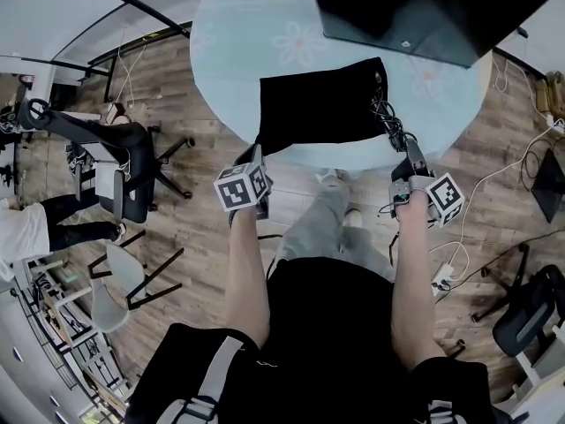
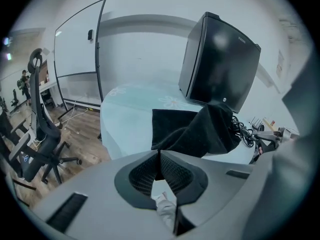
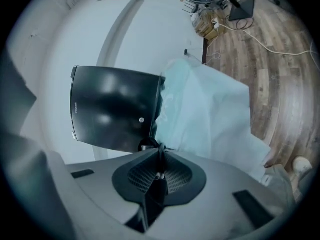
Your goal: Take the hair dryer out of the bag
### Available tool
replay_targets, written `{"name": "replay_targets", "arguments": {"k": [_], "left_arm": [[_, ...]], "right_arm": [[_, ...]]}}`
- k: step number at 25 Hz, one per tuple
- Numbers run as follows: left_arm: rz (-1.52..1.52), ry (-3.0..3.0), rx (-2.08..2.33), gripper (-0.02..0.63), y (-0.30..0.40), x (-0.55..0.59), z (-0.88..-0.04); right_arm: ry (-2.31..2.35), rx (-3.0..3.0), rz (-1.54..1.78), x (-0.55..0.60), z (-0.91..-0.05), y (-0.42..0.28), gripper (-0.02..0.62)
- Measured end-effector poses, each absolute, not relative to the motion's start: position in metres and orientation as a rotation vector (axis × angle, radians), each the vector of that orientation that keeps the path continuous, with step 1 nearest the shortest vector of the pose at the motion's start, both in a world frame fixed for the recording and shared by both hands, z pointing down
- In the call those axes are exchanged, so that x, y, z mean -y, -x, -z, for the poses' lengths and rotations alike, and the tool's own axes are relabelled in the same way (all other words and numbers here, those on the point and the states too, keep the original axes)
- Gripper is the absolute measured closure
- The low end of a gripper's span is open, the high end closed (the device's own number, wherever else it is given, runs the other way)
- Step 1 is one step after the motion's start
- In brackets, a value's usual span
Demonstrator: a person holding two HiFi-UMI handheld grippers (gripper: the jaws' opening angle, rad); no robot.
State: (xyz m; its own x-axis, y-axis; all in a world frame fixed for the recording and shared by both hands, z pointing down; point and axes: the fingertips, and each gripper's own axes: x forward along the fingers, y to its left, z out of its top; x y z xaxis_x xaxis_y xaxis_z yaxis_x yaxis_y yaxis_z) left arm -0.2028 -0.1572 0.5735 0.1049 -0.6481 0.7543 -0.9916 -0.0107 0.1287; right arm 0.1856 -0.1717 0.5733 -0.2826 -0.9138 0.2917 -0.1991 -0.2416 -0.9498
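Observation:
A black cloth bag (image 1: 318, 104) lies on the round table (image 1: 229, 60) with its opening to the right. My left gripper (image 1: 259, 155) is at the bag's near left corner, jaws shut, and seems to pinch the fabric edge (image 2: 156, 145). In the left gripper view the bag (image 2: 185, 129) lies flat at the left and is lifted at the right. A black cord (image 1: 388, 122) runs out of the opening to my right gripper (image 1: 402, 151), which is shut on it. The right gripper (image 3: 161, 154) shows a dark strand between closed pads. The hair dryer itself is hidden.
A dark monitor (image 1: 424, 11) stands at the table's far right, just behind the bag. An office chair (image 1: 115, 170) and a stool are on the wooden floor at the left. Cables and a power strip (image 1: 440, 276) lie on the floor at the right.

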Motion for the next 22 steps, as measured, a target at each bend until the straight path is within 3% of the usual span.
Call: {"name": "replay_targets", "arguments": {"k": [11, 18, 22], "left_arm": [[-0.622, -1.726, 1.631, 0.577, 0.203, 0.146, -0.572], [-0.661, -1.749, 1.663, 0.556, 0.198, 0.147, -0.569], [-0.662, -1.855, 1.732, 0.539, 0.187, 0.162, -0.538]], "right_arm": [[1.492, -1.324, 1.476, 0.128, -0.577, -0.251, 0.572], [1.554, -1.538, 1.555, 0.106, -0.584, -0.222, 0.568], [1.816, -1.884, 1.463, 0.108, -0.569, -0.228, 0.435]]}}
